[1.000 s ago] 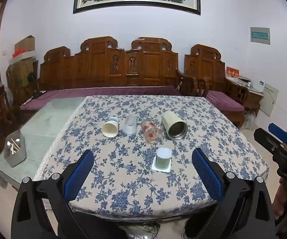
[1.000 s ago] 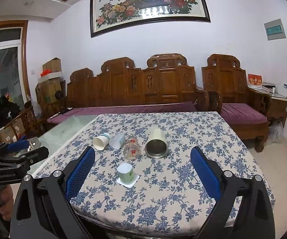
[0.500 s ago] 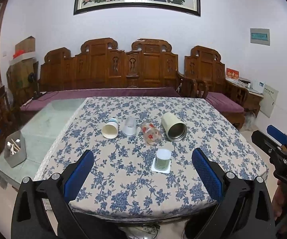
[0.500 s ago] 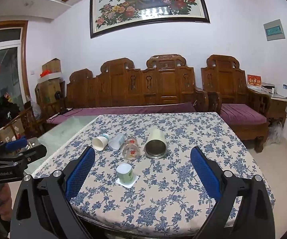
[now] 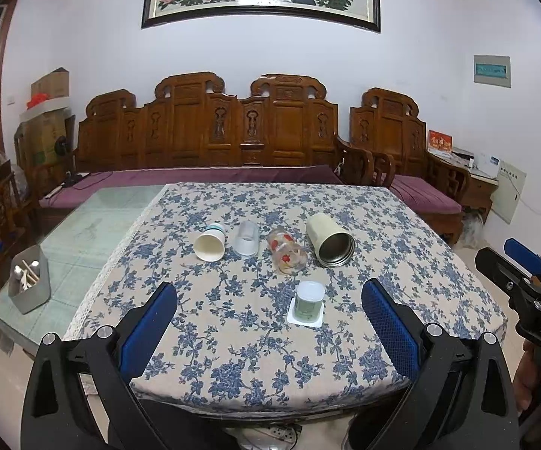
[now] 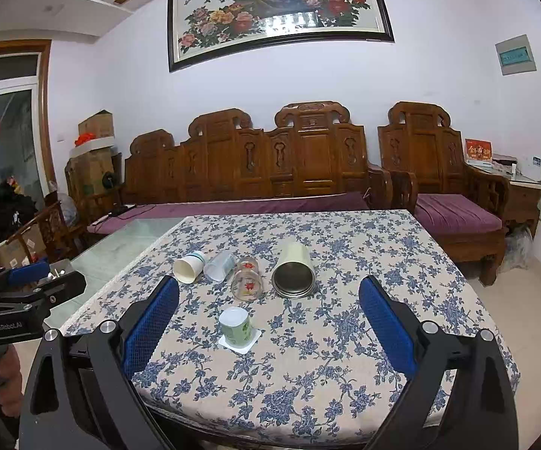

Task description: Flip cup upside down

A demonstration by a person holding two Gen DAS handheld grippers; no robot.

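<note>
Across the room's back wall a carved wooden sofa [image 5: 210, 138] is stretching behind the table, with a matching armchair [image 6: 446, 195] standing to its right and a framed flower painting [image 6: 277, 11] hanging above, its top being cut off in the left wrist view. Nearer, the table [image 5: 439, 262] is carrying a blue floral tablecloth [image 6: 364, 262] that is covering the right part of the tabletop, while bare glass [image 5: 94, 225] is showing along the left edge, where one grey utensil holder [image 5: 30, 285] is sitting near the front left corner. Wide open cloth is lying toward the right edge and the front edge. Four vessels are lying on their sides in a row across the middle: a cream metal tumbler [image 5: 330, 240], a flowered glass [image 5: 287, 251], a clear cup [image 5: 247, 238] and a white paper cup [image 5: 210, 243]. One small green cup [image 5: 309, 300] is standing in front of that row on a white square coaster [image 5: 304, 318], nearer the front edge; whether its mouth is facing up or down is hard to make out. Both claws are hovering off the front edge, apart from everything: the left gripper [image 5: 268, 318] and the right gripper [image 6: 268, 318] are each spreading their blue pads wide, holding nothing.
</note>
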